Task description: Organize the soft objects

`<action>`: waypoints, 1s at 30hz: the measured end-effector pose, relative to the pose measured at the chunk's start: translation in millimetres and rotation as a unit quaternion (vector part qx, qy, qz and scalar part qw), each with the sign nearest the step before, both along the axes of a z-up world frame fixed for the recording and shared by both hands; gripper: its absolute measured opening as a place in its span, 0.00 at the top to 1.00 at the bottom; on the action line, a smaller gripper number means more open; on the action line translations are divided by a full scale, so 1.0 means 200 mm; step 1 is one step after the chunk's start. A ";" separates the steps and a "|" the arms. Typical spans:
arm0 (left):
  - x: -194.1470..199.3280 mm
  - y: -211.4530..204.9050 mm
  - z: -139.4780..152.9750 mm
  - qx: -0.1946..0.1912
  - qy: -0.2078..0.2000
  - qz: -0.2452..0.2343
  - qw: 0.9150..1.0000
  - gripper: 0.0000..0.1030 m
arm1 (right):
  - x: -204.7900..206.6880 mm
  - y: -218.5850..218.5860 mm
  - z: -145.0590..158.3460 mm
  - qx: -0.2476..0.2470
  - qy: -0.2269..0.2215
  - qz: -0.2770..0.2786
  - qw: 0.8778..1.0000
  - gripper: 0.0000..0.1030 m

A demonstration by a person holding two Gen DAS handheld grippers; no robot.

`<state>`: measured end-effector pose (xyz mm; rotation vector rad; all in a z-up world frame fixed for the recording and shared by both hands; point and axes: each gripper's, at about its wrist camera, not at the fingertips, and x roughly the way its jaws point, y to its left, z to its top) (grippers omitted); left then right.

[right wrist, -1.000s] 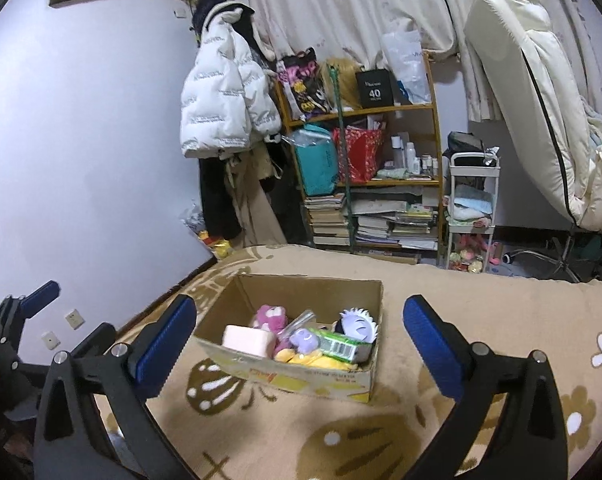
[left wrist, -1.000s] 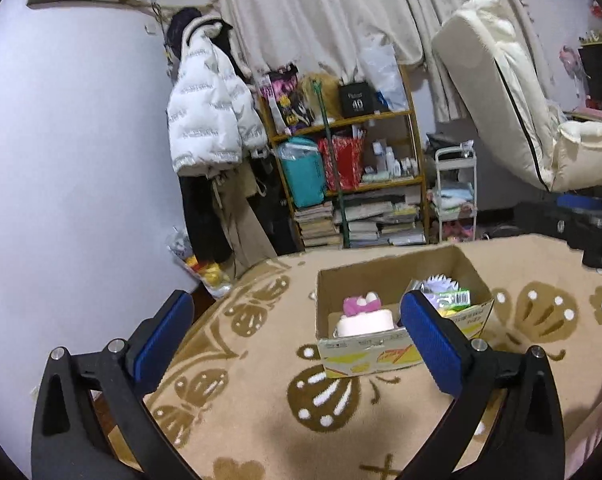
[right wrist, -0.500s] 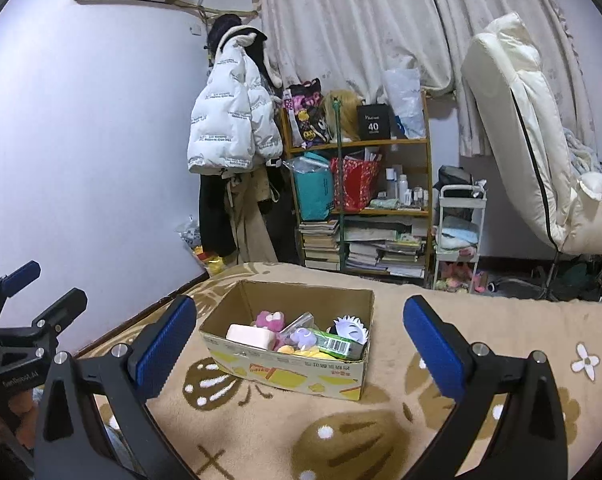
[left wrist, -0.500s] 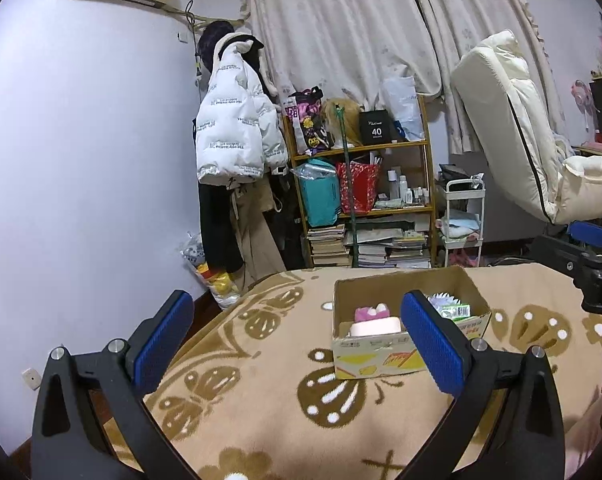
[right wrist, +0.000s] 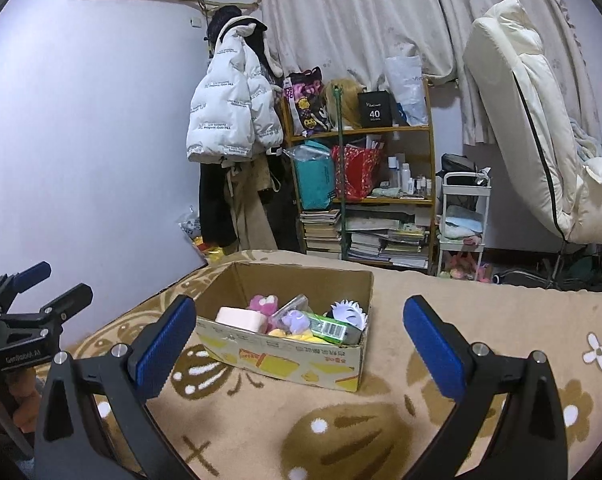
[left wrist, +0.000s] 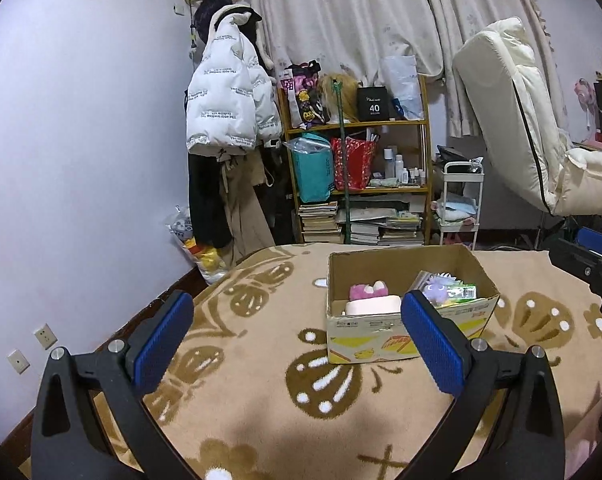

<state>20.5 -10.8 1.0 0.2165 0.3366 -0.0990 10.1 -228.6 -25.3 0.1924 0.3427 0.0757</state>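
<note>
Hovering short of the open brown cardboard box (left wrist: 405, 332), the left gripper (left wrist: 297, 334) gapes empty. Inside the box lie a pink plush toy (right wrist: 263, 304) and other soft things. Right of it, the right gripper (right wrist: 299, 336) also gapes empty.

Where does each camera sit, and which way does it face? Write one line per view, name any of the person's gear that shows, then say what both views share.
Left wrist: on the left gripper, facing the cardboard box on the patterned blanket; its open blue-padded fingers show, with the right gripper at the right edge.
Right wrist: on the right gripper, facing the box from its other side; its open fingers show, with the left gripper at the left edge.
Shared: box, blanket, bookshelf, white jacket.
</note>
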 end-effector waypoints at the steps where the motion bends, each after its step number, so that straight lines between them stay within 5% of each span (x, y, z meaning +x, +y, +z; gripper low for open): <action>1: 0.00 0.00 -0.01 0.000 0.001 -0.001 1.000 0.01 | 0.00 -0.01 -0.01 0.003 0.000 0.000 1.000 0.00; 30: 0.03 -0.02 -0.04 0.016 0.026 0.003 1.000 0.01 | 0.04 -0.04 -0.09 0.003 0.026 -0.002 1.000 0.00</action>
